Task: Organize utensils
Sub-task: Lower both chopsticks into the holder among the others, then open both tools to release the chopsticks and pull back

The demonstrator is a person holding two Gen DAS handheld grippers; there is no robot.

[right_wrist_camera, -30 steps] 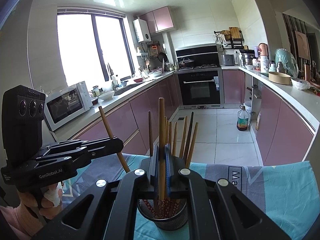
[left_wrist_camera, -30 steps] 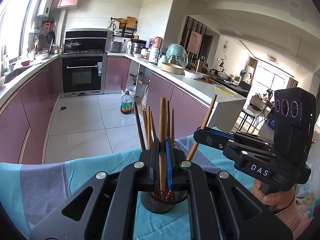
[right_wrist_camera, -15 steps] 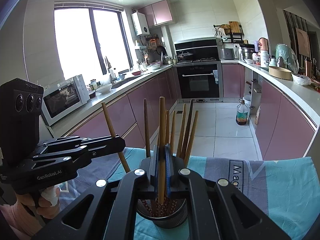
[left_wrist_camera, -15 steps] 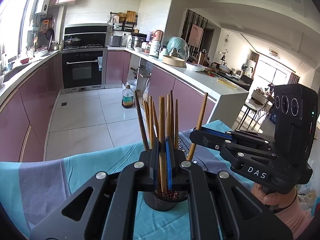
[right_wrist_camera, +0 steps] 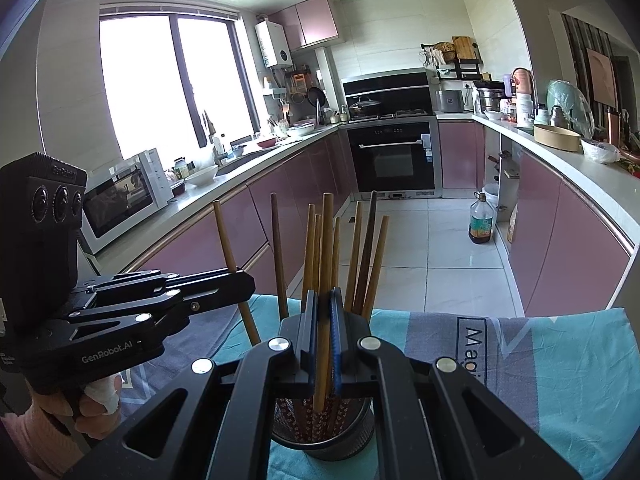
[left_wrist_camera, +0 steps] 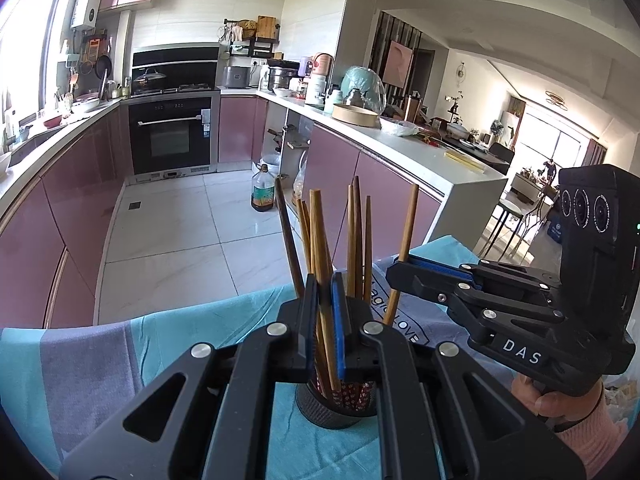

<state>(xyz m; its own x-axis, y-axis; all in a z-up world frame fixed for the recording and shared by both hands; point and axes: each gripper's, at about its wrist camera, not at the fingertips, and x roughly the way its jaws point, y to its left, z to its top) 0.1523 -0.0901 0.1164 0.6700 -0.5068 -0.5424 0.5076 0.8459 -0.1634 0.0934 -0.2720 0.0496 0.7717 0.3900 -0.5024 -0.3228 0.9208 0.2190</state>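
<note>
A black mesh holder (left_wrist_camera: pixel 336 412) (right_wrist_camera: pixel 332 440) stands on the teal cloth with several wooden chopsticks (left_wrist_camera: pixel 356 240) upright in it. My left gripper (left_wrist_camera: pixel 324 300) is shut on one light wooden chopstick (left_wrist_camera: pixel 319 232), held nearly upright with its lower end down inside the holder's mouth. My right gripper (right_wrist_camera: pixel 324 304) is shut on another chopstick (right_wrist_camera: pixel 327 240), whose lower end hangs just over the holder's opening. Each gripper shows in the other's view: the right gripper (left_wrist_camera: pixel 400 276) from the right, the left gripper (right_wrist_camera: pixel 244 284) from the left, both level with the standing sticks.
A teal and grey tablecloth (left_wrist_camera: pixel 100 360) (right_wrist_camera: pixel 560 360) covers the table, whose far edge runs just behind the holder. A hand (left_wrist_camera: pixel 552 400) holds the right gripper, another hand (right_wrist_camera: pixel 96 400) the left. Beyond are the kitchen floor, pink cabinets and an oil bottle (right_wrist_camera: pixel 482 224).
My left gripper has sunk and moved forward with its chopstick, so the stick's lower end now reaches into the holder. The right gripper has hardly moved.
</note>
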